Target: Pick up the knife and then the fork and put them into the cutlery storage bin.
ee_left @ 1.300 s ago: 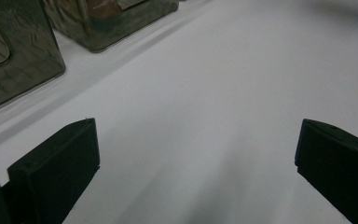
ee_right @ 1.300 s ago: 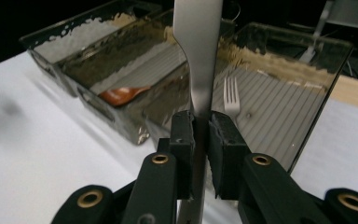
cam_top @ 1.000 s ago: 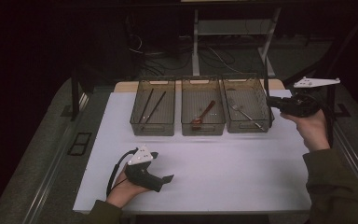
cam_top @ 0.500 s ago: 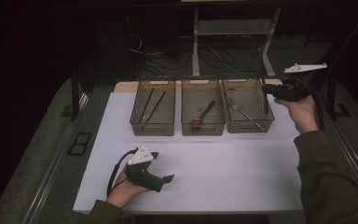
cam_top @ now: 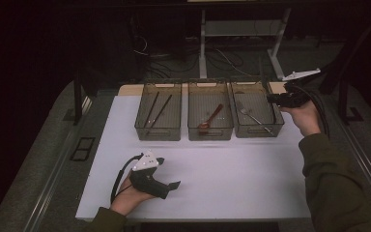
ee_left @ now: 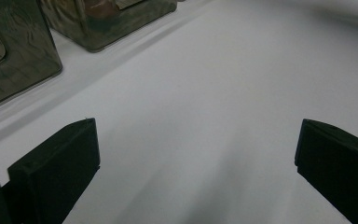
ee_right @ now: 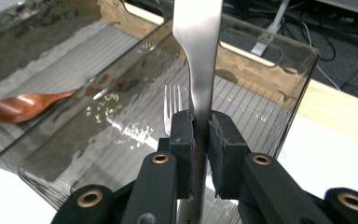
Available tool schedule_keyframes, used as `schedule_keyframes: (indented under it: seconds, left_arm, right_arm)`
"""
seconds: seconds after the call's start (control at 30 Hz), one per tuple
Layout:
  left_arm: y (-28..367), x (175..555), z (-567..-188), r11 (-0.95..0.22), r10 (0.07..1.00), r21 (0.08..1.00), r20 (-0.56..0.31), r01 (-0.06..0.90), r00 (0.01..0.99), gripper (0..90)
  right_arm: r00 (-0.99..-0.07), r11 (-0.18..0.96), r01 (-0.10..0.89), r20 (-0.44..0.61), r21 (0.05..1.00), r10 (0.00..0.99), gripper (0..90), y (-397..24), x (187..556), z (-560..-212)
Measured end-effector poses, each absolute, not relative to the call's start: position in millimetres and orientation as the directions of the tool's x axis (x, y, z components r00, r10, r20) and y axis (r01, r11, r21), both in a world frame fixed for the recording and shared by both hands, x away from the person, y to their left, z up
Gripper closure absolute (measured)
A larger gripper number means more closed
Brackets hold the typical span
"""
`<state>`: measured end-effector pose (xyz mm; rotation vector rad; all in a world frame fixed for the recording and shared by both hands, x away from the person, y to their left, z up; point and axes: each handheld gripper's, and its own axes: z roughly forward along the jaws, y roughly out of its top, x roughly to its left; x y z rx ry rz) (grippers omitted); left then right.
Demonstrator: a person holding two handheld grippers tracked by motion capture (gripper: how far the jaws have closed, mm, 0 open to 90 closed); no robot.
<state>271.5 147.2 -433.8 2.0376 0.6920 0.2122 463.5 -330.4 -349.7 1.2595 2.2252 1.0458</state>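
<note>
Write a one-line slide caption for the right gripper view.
Right tool shut on a metal utensil handle above the clear bin holding a fork; wooden spoon lies in the neighbouring bin.

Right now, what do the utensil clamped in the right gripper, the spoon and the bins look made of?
The utensil in the right gripper looks like brushed metal, probably steel: flat, silvery, dull sheen. The spoon looks like wood: reddish-brown, smooth, maybe lacquered. The bins look like smoky clear plastic: their ribbed floors show through the walls.
</note>
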Motion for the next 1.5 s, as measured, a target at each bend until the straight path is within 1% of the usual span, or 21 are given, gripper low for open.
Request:
schedule_keyframes:
  seconds: [0.37, 0.83, 1.1, 1.37, 1.5]
  left_arm:
    - [147.4, 271.3, -433.4, -0.401, 0.549, 0.831, -0.119, 0.386, 0.827, 0.0]
    - [147.0, 270.8, -433.2, -0.406, 0.546, 0.829, -0.118, 0.384, 0.830, 0.0]
    - [146.9, 270.9, -433.2, -0.406, 0.544, 0.830, -0.118, 0.383, 0.831, 0.0]
    - [145.7, 270.4, -433.3, -0.405, 0.538, 0.830, -0.122, 0.383, 0.834, 0.0]
    - [145.9, 270.5, -433.3, -0.404, 0.538, 0.830, -0.123, 0.383, 0.834, 0.0]
  right_arm:
    - [-0.537, 0.377, 0.617, 0.019, 0.691, 0.843, 79.4, -327.4, 469.3, -363.1]
    - [-0.544, 0.443, 0.681, -0.002, 0.583, 0.839, 79.4, -319.0, 479.4, -382.2]
    - [-0.567, 0.471, 0.690, 0.006, 0.550, 0.824, 79.2, -314.0, 483.4, -388.5]
    - [-0.561, 0.474, 0.703, 0.003, 0.529, 0.828, 78.5, -312.1, 487.0, -391.7]
    - [-0.551, 0.455, 0.706, 0.017, 0.543, 0.834, 77.3, -314.4, 487.2, -391.5]
